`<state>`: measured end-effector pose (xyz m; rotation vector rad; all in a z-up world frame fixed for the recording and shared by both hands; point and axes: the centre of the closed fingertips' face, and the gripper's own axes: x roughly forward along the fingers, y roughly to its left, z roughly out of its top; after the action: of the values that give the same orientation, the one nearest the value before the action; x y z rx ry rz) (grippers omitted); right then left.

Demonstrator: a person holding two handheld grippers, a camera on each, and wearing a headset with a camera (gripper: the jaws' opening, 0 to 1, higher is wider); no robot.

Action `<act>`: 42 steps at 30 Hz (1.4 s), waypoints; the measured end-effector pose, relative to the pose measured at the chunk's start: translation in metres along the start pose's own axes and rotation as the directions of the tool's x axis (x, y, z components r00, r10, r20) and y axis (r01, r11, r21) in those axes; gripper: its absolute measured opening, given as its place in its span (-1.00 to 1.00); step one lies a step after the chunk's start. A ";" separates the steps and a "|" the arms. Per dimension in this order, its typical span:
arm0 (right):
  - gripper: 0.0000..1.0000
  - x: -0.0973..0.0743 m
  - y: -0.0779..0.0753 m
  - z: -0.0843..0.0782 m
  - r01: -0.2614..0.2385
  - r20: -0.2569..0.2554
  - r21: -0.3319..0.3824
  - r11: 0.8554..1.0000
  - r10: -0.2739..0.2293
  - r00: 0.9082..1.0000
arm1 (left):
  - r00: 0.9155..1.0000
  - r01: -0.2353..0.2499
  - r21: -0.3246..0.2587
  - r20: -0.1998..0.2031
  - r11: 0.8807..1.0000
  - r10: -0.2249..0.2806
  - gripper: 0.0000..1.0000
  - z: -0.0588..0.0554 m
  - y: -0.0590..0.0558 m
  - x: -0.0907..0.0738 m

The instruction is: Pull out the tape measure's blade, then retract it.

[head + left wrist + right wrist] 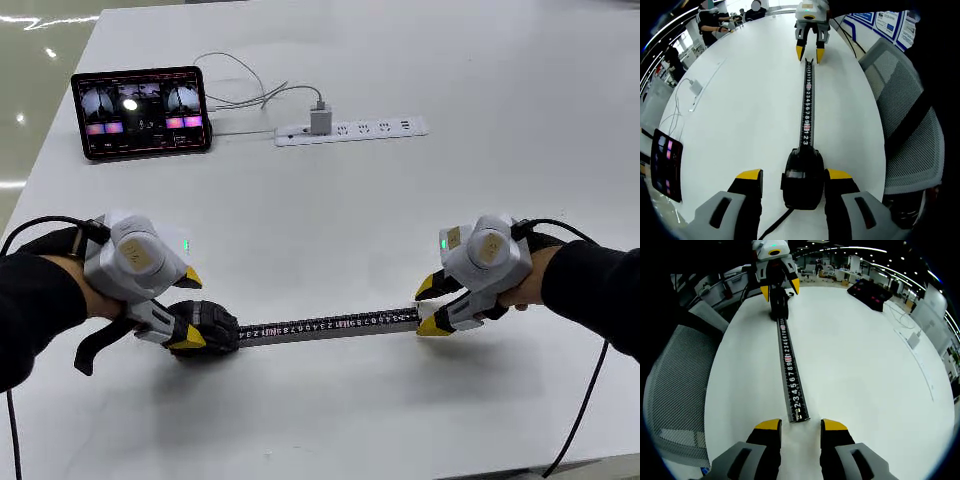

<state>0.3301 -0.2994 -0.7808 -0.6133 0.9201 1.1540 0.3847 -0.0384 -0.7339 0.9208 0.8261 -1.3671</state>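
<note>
A black tape measure case (207, 327) lies on the white table (330, 230) with its black blade (330, 325) drawn out to the right, flat on the surface. My left gripper (188, 309) stands open around the case (802, 177). The case rests against one finger, with a gap to the other. The blade (807, 100) runs straight to my right gripper (810, 52). My right gripper (428, 307) is open, and the blade's end (799, 416) lies just ahead of its yellow fingertips (769, 425), ungripped. My left gripper (776, 290) sits at the blade's far end.
A tablet (140, 112) with a lit screen and a white power strip (350, 130) with a charger and cables lie at the back of the table. A mesh chair (910, 125) stands at the near table edge.
</note>
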 end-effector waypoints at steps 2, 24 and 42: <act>-0.43 -0.003 0.001 0.000 0.003 0.004 0.010 1.000 -0.003 1.000 | 1.000 -0.003 -0.020 0.004 1.000 0.003 -0.01 0.000 0.000 -0.001; -0.14 -0.030 -0.003 -0.011 0.090 0.089 0.200 0.976 -0.109 0.990 | 0.985 -0.050 -0.288 0.144 0.956 0.095 0.49 0.003 0.003 -0.016; 0.05 -0.060 0.002 -0.029 0.203 0.152 0.339 0.919 -0.266 0.952 | 0.952 -0.119 -0.489 0.191 0.864 0.239 0.69 -0.030 -0.001 -0.031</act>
<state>0.3119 -0.3518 -0.7438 -0.3276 0.8161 0.8088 0.3834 0.0026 -0.7186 0.4209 0.8098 -1.0205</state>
